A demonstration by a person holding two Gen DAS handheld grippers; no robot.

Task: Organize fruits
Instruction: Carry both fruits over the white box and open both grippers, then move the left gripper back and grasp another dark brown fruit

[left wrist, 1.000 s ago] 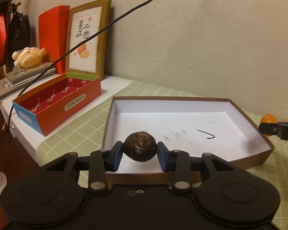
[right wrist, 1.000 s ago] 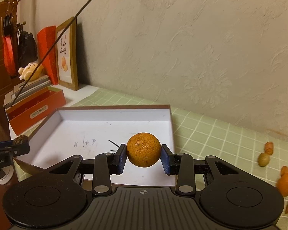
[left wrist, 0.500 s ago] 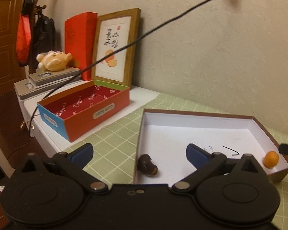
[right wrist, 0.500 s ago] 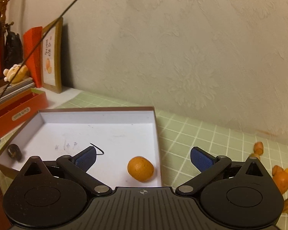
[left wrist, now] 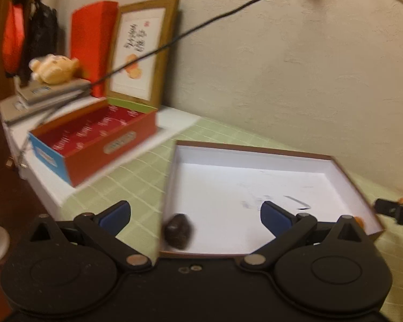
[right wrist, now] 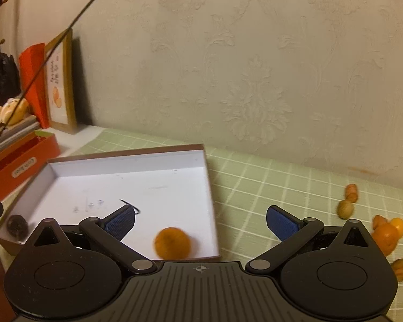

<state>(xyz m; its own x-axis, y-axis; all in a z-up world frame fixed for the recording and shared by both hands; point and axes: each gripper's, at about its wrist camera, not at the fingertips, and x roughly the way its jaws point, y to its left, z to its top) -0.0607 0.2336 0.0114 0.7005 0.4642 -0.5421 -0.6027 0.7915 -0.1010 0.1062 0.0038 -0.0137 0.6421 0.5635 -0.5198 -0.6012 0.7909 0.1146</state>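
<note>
Nearby red box point(left wrist: 94, 145), loose fruits point(right wrist: 387, 234); both grippers' fingers point(left wrist: 115, 216) wide apart, empty

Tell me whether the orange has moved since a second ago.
Yes. The orange left the right gripper, whose fingers are now open, and lies inside the white box near its right wall.

Both tongs point(left wrist: 195, 214) point(right wrist: 200, 221) spread wide, empty-jawed

We see the left view smeared: the dark fruit point(left wrist: 177, 231) and red box point(left wrist: 94, 145) are blurred. The orange point(right wrist: 172, 242) is blurred too. The frame's point(right wrist: 60, 83) writing is too small to read.
</note>
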